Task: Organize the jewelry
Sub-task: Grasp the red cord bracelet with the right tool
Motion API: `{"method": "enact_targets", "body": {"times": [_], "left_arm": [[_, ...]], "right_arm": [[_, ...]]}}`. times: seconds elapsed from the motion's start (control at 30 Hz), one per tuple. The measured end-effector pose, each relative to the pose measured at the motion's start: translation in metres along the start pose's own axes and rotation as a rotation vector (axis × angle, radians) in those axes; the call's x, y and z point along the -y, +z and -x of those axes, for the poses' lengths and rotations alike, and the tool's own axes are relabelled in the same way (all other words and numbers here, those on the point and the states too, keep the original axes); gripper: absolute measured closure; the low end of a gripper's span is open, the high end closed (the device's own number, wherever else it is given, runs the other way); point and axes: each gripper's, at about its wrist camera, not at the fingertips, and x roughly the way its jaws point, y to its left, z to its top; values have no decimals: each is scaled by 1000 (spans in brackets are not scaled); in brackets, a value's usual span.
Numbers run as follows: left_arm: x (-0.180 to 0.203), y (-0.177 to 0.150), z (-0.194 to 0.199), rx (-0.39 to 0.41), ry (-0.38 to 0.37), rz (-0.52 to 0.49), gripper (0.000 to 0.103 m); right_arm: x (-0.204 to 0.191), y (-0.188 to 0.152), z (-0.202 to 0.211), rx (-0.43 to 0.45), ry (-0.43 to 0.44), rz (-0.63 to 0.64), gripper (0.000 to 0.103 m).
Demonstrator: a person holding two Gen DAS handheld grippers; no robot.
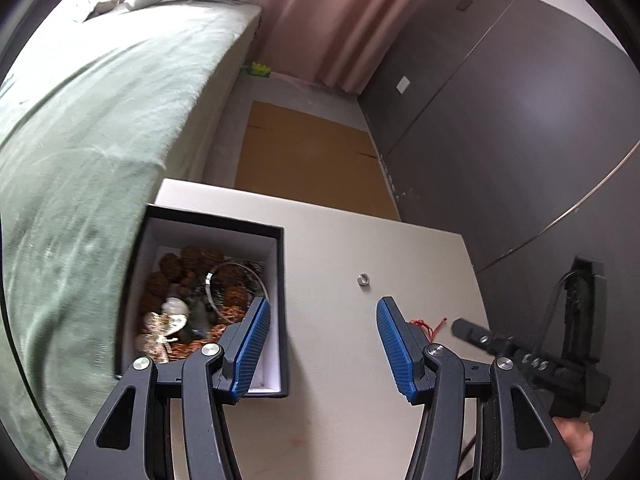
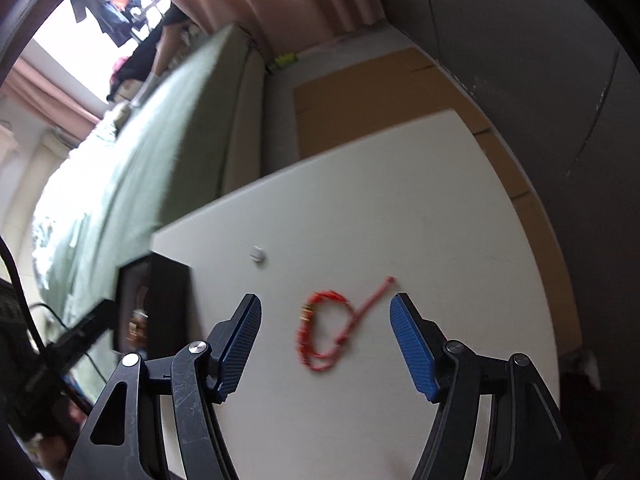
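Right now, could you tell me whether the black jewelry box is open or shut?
Open. The black jewelry box has no lid on it, and the left wrist view looks straight down onto beaded bracelets and a silver bangle inside.

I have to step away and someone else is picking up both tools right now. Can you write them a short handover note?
Left tool: open, empty, hovering by the black box.
Right tool: open, empty, over the red string bracelet, not gripping it.
Done: the box already holds beaded bracelets, a bangle and other pieces.
Left: the red bracelet and the small silver ring lie loose on the white table. Both probably belong in the box; the bracelet looks the likely next pick.
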Motion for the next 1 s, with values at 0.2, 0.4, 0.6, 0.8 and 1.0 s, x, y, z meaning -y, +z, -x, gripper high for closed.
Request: {"method": "enact_targets", "body": {"times": [0.2, 0.4, 0.6, 0.8, 1.0], "left_arm": [[4, 2, -8, 5, 25, 2, 49], [8, 13, -17, -10, 49, -5, 50], [33, 26, -38, -70, 74, -66, 59], [56, 31, -66, -135, 103, -126, 66], [71, 32, -100, -210, 159, -170, 76]], "right_arm": [[4, -2, -24, -52, -73, 27, 52], [-20, -2, -48, -119, -114, 141, 100], [-9, 9, -25, -66, -42, 89, 101], [17, 17, -8, -31, 9, 18, 101], [36, 23, 9, 19, 21, -43, 101]]}}
